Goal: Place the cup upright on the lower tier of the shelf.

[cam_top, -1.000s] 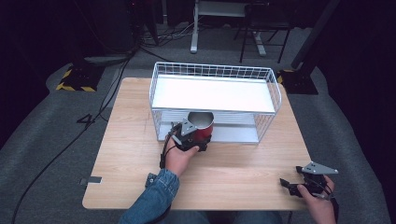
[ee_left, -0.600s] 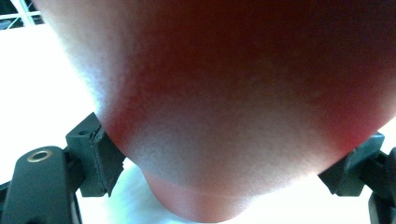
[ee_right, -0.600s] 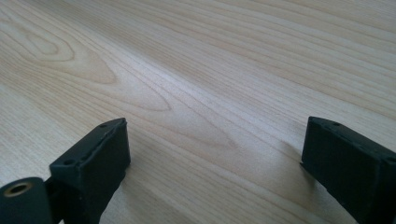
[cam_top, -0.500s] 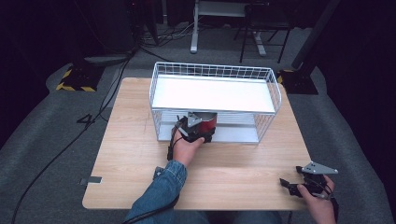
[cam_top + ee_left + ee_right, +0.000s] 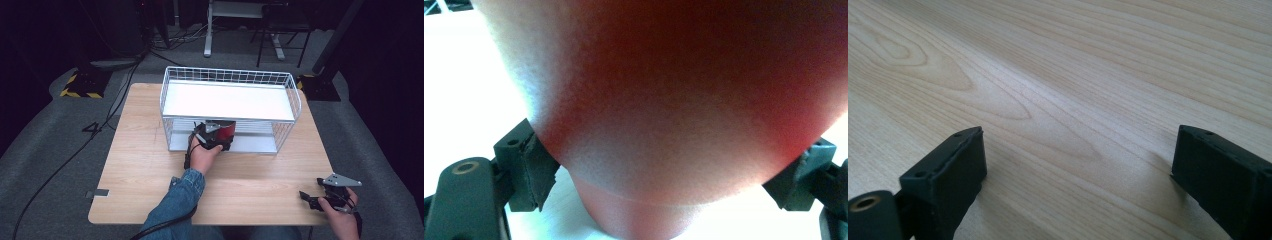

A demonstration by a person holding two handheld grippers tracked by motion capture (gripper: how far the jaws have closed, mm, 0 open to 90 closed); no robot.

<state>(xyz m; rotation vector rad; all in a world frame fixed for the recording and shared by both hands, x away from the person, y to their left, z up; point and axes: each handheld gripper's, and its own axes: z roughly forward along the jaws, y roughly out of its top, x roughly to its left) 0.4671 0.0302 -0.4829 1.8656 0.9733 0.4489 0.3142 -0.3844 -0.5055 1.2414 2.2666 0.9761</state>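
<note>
Jaws of the left tool [image 5: 216, 134] are clamping a red cup [image 5: 674, 110] (right tool [image 5: 314, 199] idling released) at the wire rack's [image 5: 230, 95] lower shelf.

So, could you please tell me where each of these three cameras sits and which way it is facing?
High view: fixed above the person's side, looking forward and down on the wooden table and the wire rack; both forearms, the left tongs and the right tongs show.
Left gripper view: rides the left tongs, looking along the jaws clamped on a red object.
Right gripper view: rides the right tongs, looking low across the table between open jaws.
Shared: the high and right gripper views both show the table's wood grain.
</note>
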